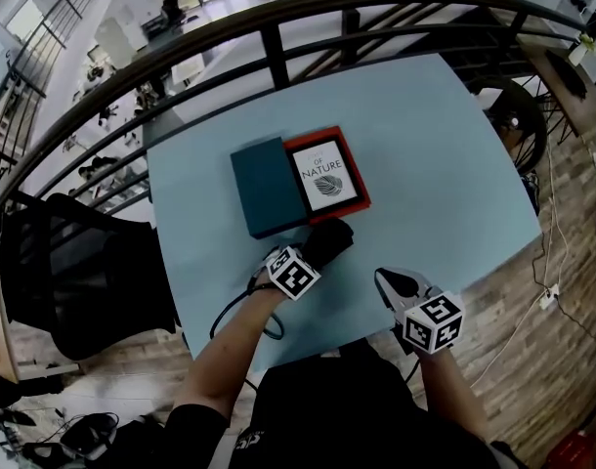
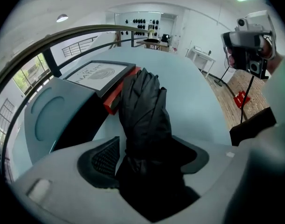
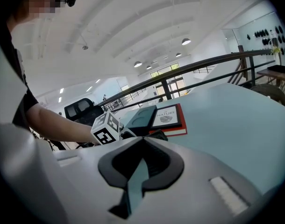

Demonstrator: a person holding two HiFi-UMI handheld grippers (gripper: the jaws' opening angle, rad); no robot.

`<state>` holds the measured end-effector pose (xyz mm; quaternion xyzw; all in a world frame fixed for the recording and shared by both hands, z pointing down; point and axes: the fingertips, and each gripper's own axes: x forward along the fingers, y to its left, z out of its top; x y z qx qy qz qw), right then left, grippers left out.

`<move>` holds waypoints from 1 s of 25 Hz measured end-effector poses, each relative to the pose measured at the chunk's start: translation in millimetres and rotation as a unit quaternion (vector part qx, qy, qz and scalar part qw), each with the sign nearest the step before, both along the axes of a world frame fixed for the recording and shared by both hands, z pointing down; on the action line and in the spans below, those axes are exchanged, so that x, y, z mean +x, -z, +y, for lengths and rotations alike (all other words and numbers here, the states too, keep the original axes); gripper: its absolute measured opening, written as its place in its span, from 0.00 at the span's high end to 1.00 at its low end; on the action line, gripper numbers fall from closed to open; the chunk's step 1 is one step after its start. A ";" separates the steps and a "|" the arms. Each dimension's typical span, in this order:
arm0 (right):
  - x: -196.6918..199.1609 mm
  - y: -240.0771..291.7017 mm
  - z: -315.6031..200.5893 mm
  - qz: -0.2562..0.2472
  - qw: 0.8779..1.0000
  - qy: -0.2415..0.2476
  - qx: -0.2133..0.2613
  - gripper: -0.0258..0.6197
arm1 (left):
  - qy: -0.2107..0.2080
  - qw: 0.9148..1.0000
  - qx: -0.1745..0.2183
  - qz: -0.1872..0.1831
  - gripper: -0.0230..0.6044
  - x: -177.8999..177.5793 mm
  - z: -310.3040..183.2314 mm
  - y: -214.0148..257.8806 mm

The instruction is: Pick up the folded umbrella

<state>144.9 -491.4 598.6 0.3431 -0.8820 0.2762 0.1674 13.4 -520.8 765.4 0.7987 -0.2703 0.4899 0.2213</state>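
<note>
The folded umbrella, black and in its black sleeve, lies flat on the light blue table, near the edge that is closest to the person. Its far end comes just beside the front corner of a book with a red cover. We cannot tell if the two touch. In the left gripper view the umbrella runs straight away from the camera, and its near end lies between the two jaws of the left gripper. These jaws stand wide apart, one on each side of the umbrella. We see no pressing of the pads on the fabric, so the claw is open around the umbrella and has not closed on it. In the head view the left gripper points steeply down onto this near end, with its marker cube on top. The right gripper is over the table edge to the right, apart from the umbrella. In its own view the right gripper has the jaws brought together and nothing between them. Next to the book, on its left, a dark teal box lies touching it. Behind the table a dark curved railing passes, and on the left stands a black chair.
</note>
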 end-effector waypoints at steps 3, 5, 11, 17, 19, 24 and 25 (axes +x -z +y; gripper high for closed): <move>7.5 -0.5 -2.9 0.000 1.000 -0.002 -0.002 0.96 | -0.002 1.000 -0.013 -0.007 0.41 2.6 1.9 -7.3; 11.6 -1.9 -3.4 -0.001 1.000 -0.002 -0.004 0.96 | -0.008 1.000 -0.024 -0.015 0.41 3.6 5.8 -13.1; 23.4 -11.3 -11.7 -0.002 1.000 0.004 -0.016 0.96 | -0.007 0.999 -0.032 -0.027 0.40 3.7 3.5 -18.4; 21.2 -14.4 -19.2 0.000 0.999 0.044 -0.020 0.96 | -0.008 0.999 -0.039 -0.036 0.40 4.7 2.5 -19.6; 18.9 -12.8 -21.5 -0.001 0.998 0.061 -0.017 0.96 | -0.005 0.998 -0.040 -0.044 0.41 4.8 2.3 -19.7; 20.3 -10.9 -18.4 -0.010 0.995 0.092 -0.024 0.96 | 0.031 0.998 -0.031 -0.035 0.53 8.7 11.0 -19.0; 20.4 -9.8 -17.6 -0.010 0.995 0.099 -0.023 0.96 | 0.045 0.998 -0.029 -0.033 0.54 8.1 12.6 -18.4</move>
